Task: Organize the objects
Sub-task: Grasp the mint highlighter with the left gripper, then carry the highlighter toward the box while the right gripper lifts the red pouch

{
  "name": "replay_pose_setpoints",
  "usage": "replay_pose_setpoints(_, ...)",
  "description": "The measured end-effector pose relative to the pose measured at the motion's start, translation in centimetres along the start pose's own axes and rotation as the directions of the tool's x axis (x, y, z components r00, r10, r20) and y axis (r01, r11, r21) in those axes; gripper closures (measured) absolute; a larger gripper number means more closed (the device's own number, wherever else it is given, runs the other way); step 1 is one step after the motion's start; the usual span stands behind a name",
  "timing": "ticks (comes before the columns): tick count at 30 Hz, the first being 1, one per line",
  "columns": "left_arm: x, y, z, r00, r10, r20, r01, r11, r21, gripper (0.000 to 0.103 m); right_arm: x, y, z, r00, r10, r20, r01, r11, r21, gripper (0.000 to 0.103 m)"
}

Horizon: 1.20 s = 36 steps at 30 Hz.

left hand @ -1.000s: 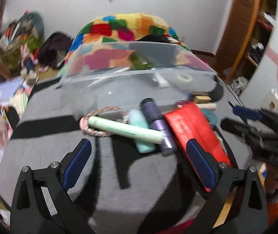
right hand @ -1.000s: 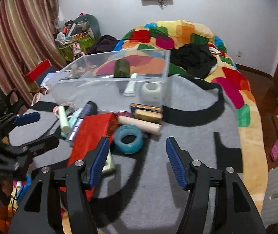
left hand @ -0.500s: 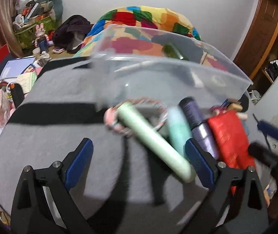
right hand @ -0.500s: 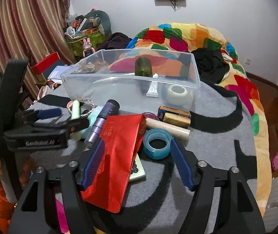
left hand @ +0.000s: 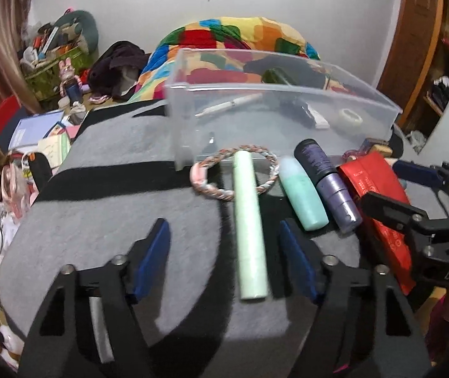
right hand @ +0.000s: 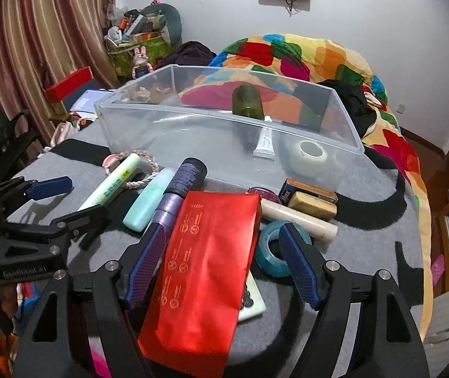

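On the grey felt table, a pale green tube (left hand: 249, 226) lies lengthways between the fingers of my left gripper (left hand: 224, 258). Its jaws are closing, and the pads stand clear of the tube. The tube's far end rests across a braided ring (left hand: 212, 189). Beside it lie a mint bottle (left hand: 303, 195) and a purple bottle (left hand: 328, 182). My right gripper (right hand: 221, 267) is open around a shiny red pouch (right hand: 205, 267), with a gap at the right pad. The clear plastic bin (right hand: 193, 132) stands just behind, holding a green bottle (right hand: 246, 100), a white tube (right hand: 265, 141) and a tape roll (right hand: 311, 154).
A blue tape roll (right hand: 268, 258), a cream cylinder (right hand: 300, 217) and a small box with a soap bar (right hand: 312, 201) lie right of the pouch. A white card (right hand: 253, 299) sticks out under it. The two grippers stand close together. A quilted bed lies behind, clutter to the left.
The left jaws have narrowed, and the green tube now lies between them instead of ahead. The right gripper has moved left from the blue tape roll to over the red pouch and opened wider.
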State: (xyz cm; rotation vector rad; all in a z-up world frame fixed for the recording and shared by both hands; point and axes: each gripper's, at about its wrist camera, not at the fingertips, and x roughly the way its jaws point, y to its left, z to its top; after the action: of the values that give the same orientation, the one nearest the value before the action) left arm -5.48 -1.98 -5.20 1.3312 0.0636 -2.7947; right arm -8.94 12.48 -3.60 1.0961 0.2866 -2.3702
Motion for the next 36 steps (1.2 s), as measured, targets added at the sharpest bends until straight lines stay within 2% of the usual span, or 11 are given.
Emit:
replay_pose_setpoints(2, 0.3, -0.4, 0.1, 1.000, 0.020, 0.021, -0.021, 0.999, 0.025, 0.042, 0.4, 0.2, 0.2, 1.000, -0.016, -0.007, 0.016, 1.000, -0.006, 0.035)
replay_pose_setpoints(4, 0.4, -0.4, 0.1, 1.000, 0.009, 0.030, -0.010, 1.000, 0.025, 0.048, 1.0, 0.2, 0.4, 0.999, -0.027, -0.022, 0.026, 1.000, -0.006, 0.039)
replay_pose_setpoints(6, 0.5, -0.3, 0.1, 0.999, 0.008, 0.038, -0.009, 1.000, 0.017, 0.054, 1.2, 0.2, 0.5, 0.999, -0.036, -0.021, 0.036, 0.999, -0.003, 0.039)
replay_pose_setpoints(9, 0.5, -0.2, 0.1, 0.999, 0.005, 0.051, -0.005, 1.000, 0.013, 0.065, 1.4, 0.6, 0.6, 0.998, -0.057, -0.019, 0.057, 0.998, -0.013, 0.040)
replay_pose_setpoints(11, 0.4, -0.2, 0.0, 0.998, -0.001, 0.059, 0.000, 1.000, 0.015, 0.073, 1.4, 1.1, 0.5, 0.997, -0.070, -0.018, 0.069, 0.997, -0.038, 0.045)
replay_pose_setpoints(15, -0.1, -0.1, -0.4, 0.998, -0.020, 0.064, 0.019, 1.000, 0.014, 0.088, 1.2, 1.4, 0.4, 0.997, -0.083, -0.012, 0.082, 0.995, -0.057, 0.045)
replay_pose_setpoints(26, -2.9, 0.6, -1.5, 0.993, -0.076, 0.088, 0.079, 0.997, -0.024, 0.088, -0.4, 0.7, -0.2, 1.000, -0.030, 0.009, 0.030, 1.000, 0.001, 0.049)
replay_pose_setpoints(36, -5.8, 0.0, -0.3, 0.982, -0.114, 0.153, 0.117, 0.993, -0.007, 0.088, -3.8, -0.1, 0.5, 0.996, 0.007, 0.093, -0.012, 0.999, 0.045, 0.049)
